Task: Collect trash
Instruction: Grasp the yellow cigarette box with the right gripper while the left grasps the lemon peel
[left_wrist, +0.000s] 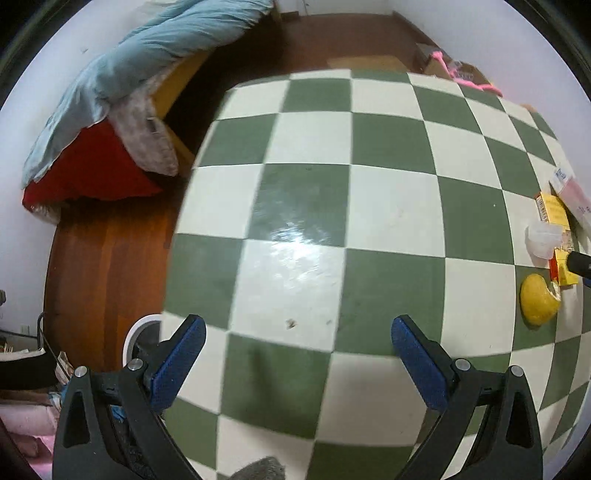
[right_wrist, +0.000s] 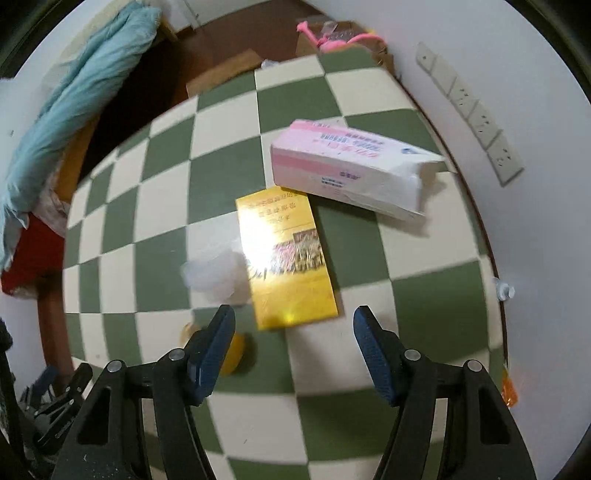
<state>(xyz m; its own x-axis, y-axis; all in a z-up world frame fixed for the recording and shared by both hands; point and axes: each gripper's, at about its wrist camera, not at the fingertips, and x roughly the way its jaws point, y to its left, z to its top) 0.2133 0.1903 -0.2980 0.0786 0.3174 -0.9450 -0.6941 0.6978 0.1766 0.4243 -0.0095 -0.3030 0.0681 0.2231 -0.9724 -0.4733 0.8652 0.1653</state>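
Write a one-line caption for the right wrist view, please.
Open right gripper above a checkered table holding a yellow box, pink tissue pack and clear plastic cup.

Bright indoor light, glare on the yellow box (right_wrist: 286, 258), fisheye-warped, slightly blurred.

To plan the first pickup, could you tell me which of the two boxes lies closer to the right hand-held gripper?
The flat yellow box, just ahead of the right hand-held gripper; the pink-and-white box lies beyond it.

Checkered tabletop (left_wrist: 314, 206) bare from centre to 9 o'clock: free passage. Cluttering the 3 o'clock edge: yellow box (right_wrist: 284, 258), plastic cup (right_wrist: 212, 275), yellow peel (left_wrist: 537, 301), pink tissue pack (right_wrist: 354, 166) toward 1 o'clock.
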